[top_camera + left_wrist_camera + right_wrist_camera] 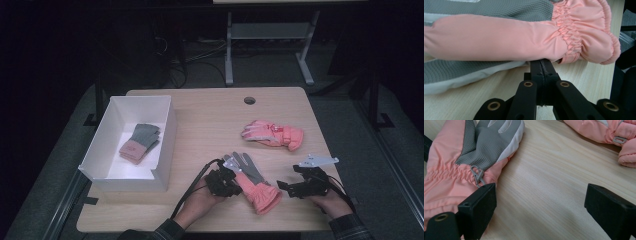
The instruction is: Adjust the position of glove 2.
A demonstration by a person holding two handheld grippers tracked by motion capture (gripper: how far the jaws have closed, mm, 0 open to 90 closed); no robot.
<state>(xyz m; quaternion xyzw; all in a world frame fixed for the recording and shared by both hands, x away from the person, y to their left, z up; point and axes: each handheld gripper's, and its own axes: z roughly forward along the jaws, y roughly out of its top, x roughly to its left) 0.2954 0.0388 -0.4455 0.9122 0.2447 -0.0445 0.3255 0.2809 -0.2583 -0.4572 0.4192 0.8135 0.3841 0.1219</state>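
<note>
Near the front edge of the pale wood-grain counter (210, 120), right of its middle, lies a glove (255, 182) with a grey waffle-textured palm, white trim along the fingers and a puffy salmon-pink cuff gathered into elastic ruffles. Its fingers point away from the person, its cuff toward the front edge. The left tool (235, 186) sits at the glove's left side; in the left gripper view its two black jaws are pressed flat together, their tips tucked under the smooth pink thumb beside the gathered wrist, with a fold of the fabric seemingly pinched there, though the contact is hidden. The right tool (285, 186) rests just right of the cuff, jaws spread wide and empty, blocky square pads (610, 207) over bare wood; one pad sits just beside the cuff and a small grey clip (477, 175) on it. A second quilted pink glove (272, 134) lies toward the right edge, farther back. By the left edge stands a white rectangular box (165, 150) holding a knitted grey pair with pink cuffs (140, 143).
</note>
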